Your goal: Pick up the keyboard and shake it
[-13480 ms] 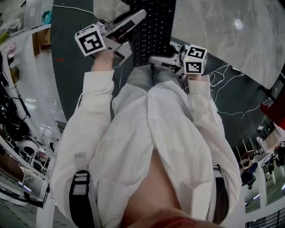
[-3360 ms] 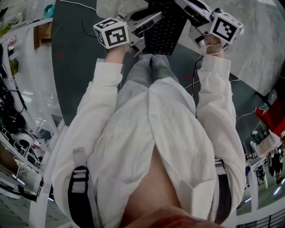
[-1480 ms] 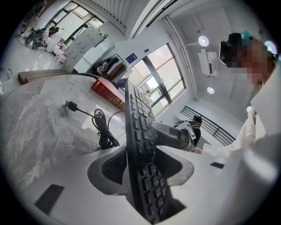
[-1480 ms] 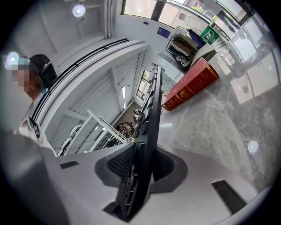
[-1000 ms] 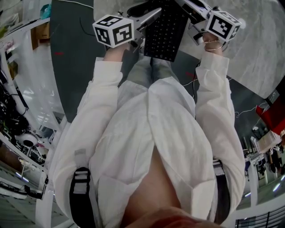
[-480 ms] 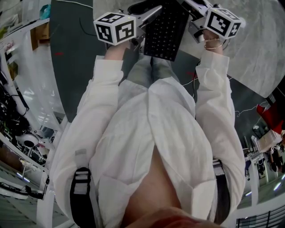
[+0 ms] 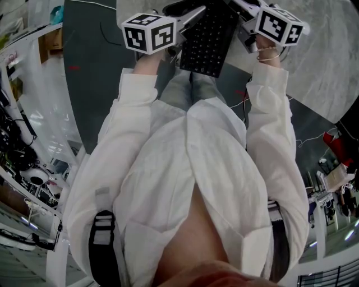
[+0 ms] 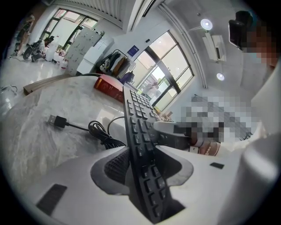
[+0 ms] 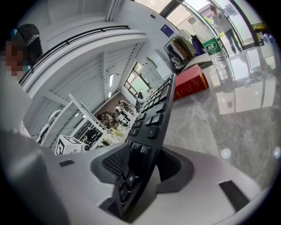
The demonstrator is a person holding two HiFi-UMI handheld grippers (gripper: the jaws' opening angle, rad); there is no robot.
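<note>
A black keyboard (image 7: 207, 39) is held off the marble table (image 7: 325, 61) between my two grippers, at the top of the head view. My left gripper (image 7: 188, 17) is shut on one end. In the left gripper view the keyboard (image 8: 138, 132) stands edgewise between the pads (image 8: 115, 166). My right gripper (image 7: 235, 7) holds the other end. Its jaws have just been opening, but the keyboard (image 9: 151, 127) is still wedged, tilted, between its pads (image 9: 115, 162) with no clear gap showing.
The keyboard's coiled cable (image 8: 99, 132) and USB plug (image 8: 55, 119) lie on the table (image 8: 35, 145). A red box (image 9: 191, 85) and a water bottle (image 9: 214, 52) stand at the far side. Thin cords (image 7: 241, 95) trail across the dark floor by the person's legs.
Since long ago the keyboard has gone from beside the person's lap up to the top of the view. Over the last second the marker cubes shifted slightly; the keyboard stays between both grippers.
</note>
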